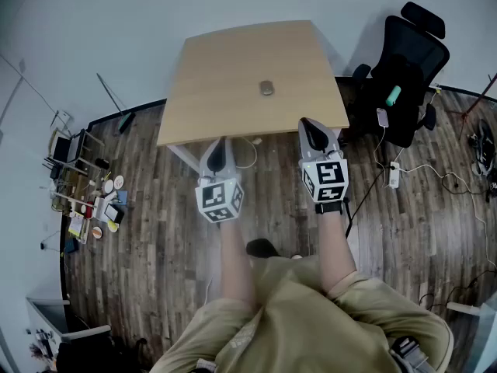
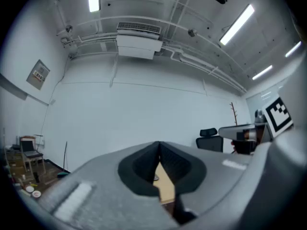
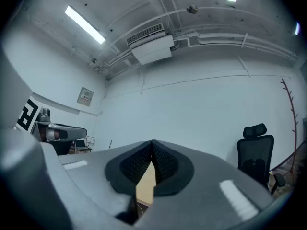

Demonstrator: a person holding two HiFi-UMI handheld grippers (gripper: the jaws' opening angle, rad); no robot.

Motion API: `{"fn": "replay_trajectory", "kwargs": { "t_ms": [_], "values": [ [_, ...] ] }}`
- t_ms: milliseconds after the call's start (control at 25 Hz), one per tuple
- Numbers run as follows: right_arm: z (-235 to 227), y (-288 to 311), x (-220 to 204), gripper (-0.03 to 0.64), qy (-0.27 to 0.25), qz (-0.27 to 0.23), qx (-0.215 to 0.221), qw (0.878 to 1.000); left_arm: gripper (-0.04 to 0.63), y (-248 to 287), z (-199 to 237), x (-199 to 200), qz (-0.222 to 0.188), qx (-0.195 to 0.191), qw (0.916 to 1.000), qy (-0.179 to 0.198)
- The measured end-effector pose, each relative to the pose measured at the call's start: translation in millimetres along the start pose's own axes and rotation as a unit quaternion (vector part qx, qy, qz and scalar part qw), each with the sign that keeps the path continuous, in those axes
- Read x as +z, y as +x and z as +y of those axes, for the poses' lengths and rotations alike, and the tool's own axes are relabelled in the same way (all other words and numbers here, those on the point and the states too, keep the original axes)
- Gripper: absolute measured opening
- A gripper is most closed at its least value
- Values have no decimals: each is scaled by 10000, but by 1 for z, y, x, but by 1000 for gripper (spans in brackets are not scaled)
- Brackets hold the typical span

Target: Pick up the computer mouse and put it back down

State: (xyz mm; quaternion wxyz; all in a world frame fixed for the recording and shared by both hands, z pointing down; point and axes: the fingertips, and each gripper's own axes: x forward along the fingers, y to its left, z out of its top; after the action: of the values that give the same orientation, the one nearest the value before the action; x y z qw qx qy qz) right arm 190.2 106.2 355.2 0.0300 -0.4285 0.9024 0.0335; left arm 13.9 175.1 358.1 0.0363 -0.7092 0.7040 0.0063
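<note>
Claws of left gripper point(image 1: 217, 157) and right gripper point(image 1: 314, 133) pressed together, empty, short of the table point(image 1: 225, 61): likely approach step; next, one must spread around the computer mouse point(image 1: 266, 88).

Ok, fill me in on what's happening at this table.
A person stands in front of a wooden table with a handheld gripper in each hand. The left gripper and the right gripper are both held level, just short of the table's near edge, jaws closed on nothing. The computer mouse lies alone near the middle of the tabletop, untouched, so the pick-up has not started.
</note>
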Motion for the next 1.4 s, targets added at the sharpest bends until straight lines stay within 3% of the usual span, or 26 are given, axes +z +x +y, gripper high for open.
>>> {"fn": "replay_trajectory", "kwargs": {
  "t_ms": [360, 960, 1200, 1400],
  "values": [
    [-22, 71, -40, -6, 481, 420, -283, 9976, 2, 66, 35, -18, 85, -129, 9999, -58],
    [6, 295, -70, 5, 536, 1015, -656, 9912, 2, 258, 183, -29, 132, -915, 9954, -232],
    [11, 336, -107, 15, 524, 1412, -813, 9852, 2, 298, 201, -64, 374, -1228, 9907, -447],
    [-16, 368, -142, 21, 600, 1780, -913, 9780, 2, 343, 198, -84, 525, -1389, 9877, -492]
  ]
}}
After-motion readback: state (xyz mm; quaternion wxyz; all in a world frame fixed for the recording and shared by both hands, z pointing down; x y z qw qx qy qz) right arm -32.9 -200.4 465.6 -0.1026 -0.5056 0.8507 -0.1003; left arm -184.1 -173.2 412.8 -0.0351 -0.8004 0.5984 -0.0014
